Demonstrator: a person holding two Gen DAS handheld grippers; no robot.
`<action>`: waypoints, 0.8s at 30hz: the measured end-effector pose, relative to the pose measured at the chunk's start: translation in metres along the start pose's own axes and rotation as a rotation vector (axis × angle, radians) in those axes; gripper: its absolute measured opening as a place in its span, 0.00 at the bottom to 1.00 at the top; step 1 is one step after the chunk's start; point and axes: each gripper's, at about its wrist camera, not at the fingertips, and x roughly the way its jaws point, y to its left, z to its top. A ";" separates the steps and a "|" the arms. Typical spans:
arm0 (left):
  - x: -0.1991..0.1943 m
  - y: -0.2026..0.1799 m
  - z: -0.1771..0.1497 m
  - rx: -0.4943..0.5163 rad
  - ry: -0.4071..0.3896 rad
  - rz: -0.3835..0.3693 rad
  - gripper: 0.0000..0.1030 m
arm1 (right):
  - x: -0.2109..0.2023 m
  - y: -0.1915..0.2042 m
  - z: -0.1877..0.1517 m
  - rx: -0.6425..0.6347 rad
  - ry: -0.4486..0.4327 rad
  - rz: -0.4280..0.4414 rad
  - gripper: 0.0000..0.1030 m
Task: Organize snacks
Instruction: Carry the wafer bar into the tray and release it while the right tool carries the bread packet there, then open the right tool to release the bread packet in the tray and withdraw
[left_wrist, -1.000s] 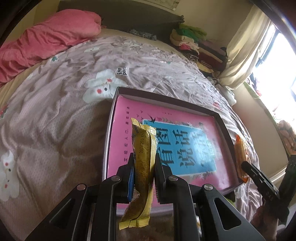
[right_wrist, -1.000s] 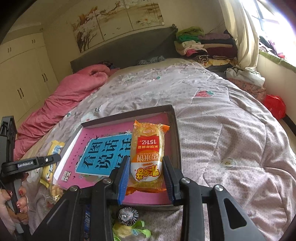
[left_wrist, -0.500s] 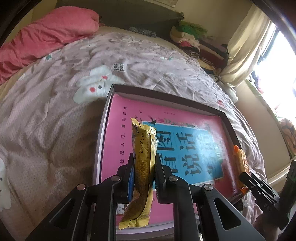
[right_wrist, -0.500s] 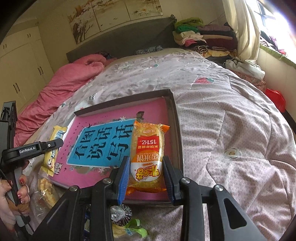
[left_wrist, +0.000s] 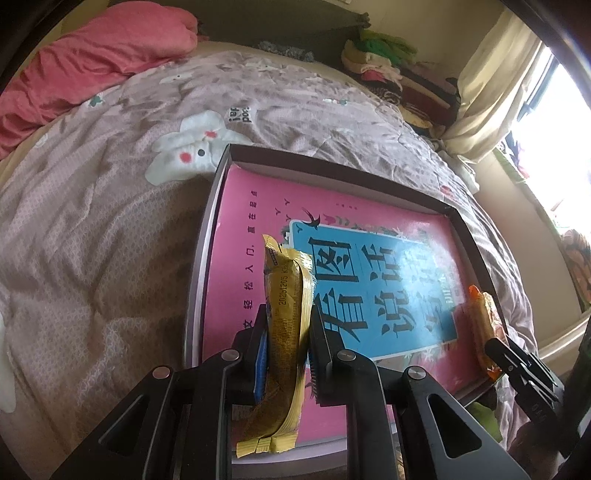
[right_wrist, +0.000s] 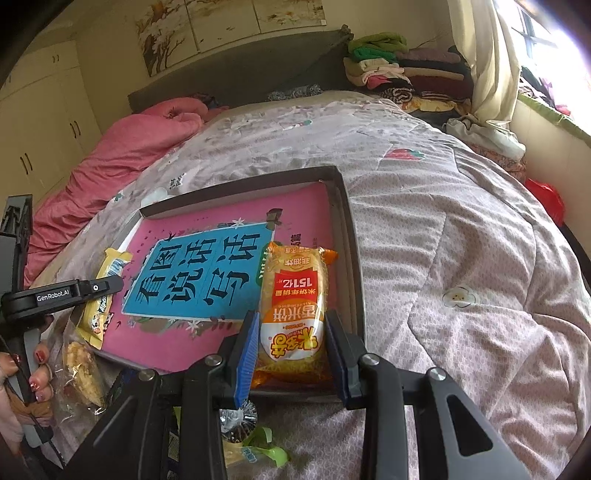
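A shallow dark box (left_wrist: 332, 168) with a pink and blue printed floor lies on the bed; it also shows in the right wrist view (right_wrist: 352, 236). My left gripper (left_wrist: 286, 332) is shut on a yellow snack packet (left_wrist: 286, 295), held on edge over the box's left side. My right gripper (right_wrist: 290, 334) is shut on an orange rice-cracker packet (right_wrist: 295, 295), over the box's near right corner. The left gripper (right_wrist: 99, 291) with its yellow packet (right_wrist: 110, 266) shows at the box's left edge in the right wrist view. The right gripper's orange packet (left_wrist: 484, 325) shows at the box's right edge in the left wrist view.
Loose snacks lie just before the box: a clear bag of pastry (right_wrist: 83, 365), a foil-wrapped sweet (right_wrist: 236, 421), a green wrapper (right_wrist: 266, 448). A pink duvet (right_wrist: 122, 155) lies at the bed's far left. Folded clothes (right_wrist: 391, 74) are stacked by the headboard.
Both grippers have moved forward over the box with their packets still held. The box now looks larger and closer in both views.
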 end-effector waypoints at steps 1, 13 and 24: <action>0.000 0.000 0.000 0.004 0.001 0.001 0.18 | -0.001 -0.001 0.000 0.005 -0.001 0.002 0.34; -0.016 0.002 -0.003 0.001 0.002 -0.018 0.32 | -0.010 -0.002 -0.002 0.015 -0.015 0.012 0.34; -0.050 0.009 -0.009 0.006 -0.037 -0.001 0.61 | -0.026 -0.009 0.001 0.055 -0.061 0.043 0.41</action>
